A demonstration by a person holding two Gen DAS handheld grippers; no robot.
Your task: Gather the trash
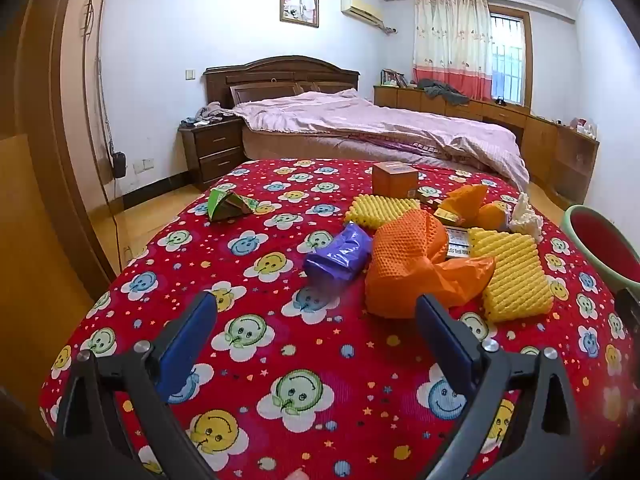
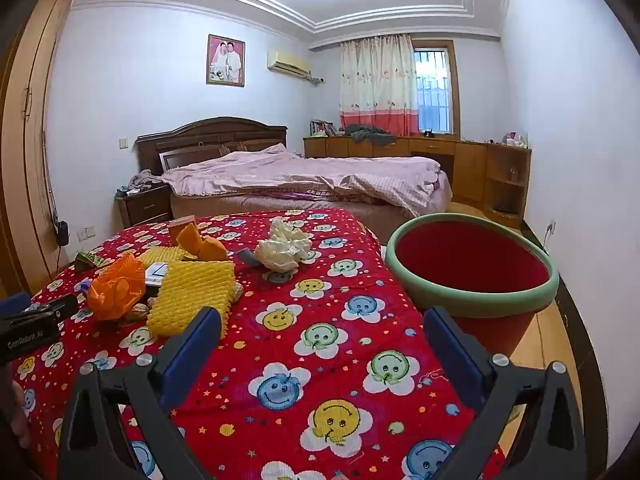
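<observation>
Left gripper (image 1: 316,300) tilts down over the red smiley-face cloth (image 1: 280,360), jaws fully apart w/ nothing between them. Right gripper (image 2: 322,314) same: angled down, spread wide, empty. Trash lies in a heap ahead of left gripper: purple bag (image 1: 340,254), orange foam net (image 1: 408,256), yellow foam net (image 1: 514,280), small boxes, crumpled white tissue (image 2: 284,250) further back, green wrapper (image 1: 228,204) apart on the left. Red bin w/ green rim (image 2: 472,276) stands just beside the cloth's right edge, past right gripper's right finger. Bed (image 2: 300,176) behind, well apart
</observation>
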